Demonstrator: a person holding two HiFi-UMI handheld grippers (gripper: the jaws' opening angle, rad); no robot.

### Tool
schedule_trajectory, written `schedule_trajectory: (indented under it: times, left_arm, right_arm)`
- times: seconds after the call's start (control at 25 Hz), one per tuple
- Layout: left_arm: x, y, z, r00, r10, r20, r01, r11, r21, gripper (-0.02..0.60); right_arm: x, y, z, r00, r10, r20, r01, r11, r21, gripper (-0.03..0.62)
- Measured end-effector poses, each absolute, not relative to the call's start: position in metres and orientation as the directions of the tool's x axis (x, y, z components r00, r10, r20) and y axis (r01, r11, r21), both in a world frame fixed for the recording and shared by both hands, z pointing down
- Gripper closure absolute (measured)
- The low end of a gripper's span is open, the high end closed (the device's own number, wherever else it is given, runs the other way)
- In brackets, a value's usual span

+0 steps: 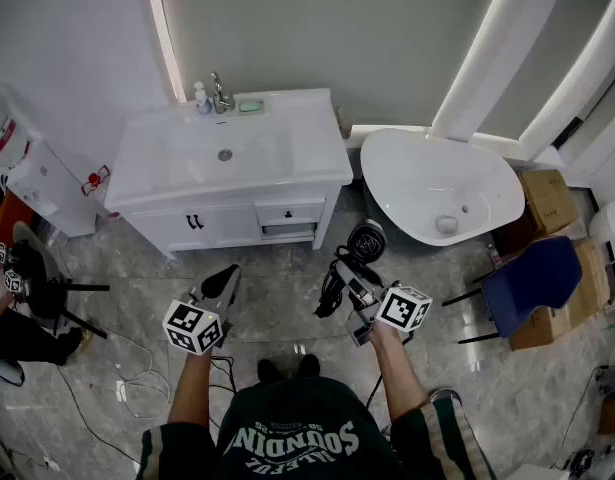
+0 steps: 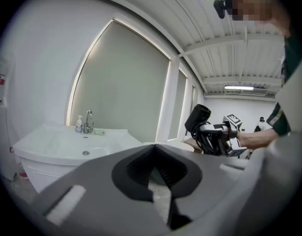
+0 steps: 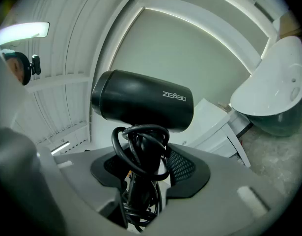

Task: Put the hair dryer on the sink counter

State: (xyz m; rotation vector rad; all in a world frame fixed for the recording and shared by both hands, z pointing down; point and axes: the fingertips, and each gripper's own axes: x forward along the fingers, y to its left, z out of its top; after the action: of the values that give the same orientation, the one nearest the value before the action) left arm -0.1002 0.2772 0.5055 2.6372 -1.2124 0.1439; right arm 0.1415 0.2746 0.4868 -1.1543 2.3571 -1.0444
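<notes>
The right gripper is clamped on the handle of a black hair dryer, whose cord is wound in loops around that handle. The dryer is held in the air above the marbled floor, in front of the white sink counter and apart from it, near a white bathtub. The left gripper has its jaws together with nothing between them. A faucet and a soap bottle stand at the counter's back edge.
</notes>
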Motion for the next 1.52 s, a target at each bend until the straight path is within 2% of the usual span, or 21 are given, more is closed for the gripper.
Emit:
schedule_trajectory:
  times: [1.24, 1.52]
  left_arm:
    - [-0.074, 0.281, 0.526, 0.588, -0.777, 0.224, -0.809, -0.56, 0.18, 0.531]
    - [-0.077, 0.25, 0.526, 0.57, -0.793, 0.213, -0.821, -0.538, 0.194, 0.531]
  right_arm:
    - [0.178, 0.264, 0.498, -0.644, -0.764, 0.031, -0.556, 0.44, -0.705, 0.387]
    - [0.179, 0.238, 0.505, -0.659, -0.751, 0.042, -0.547, 0.439, -0.713, 0.387]
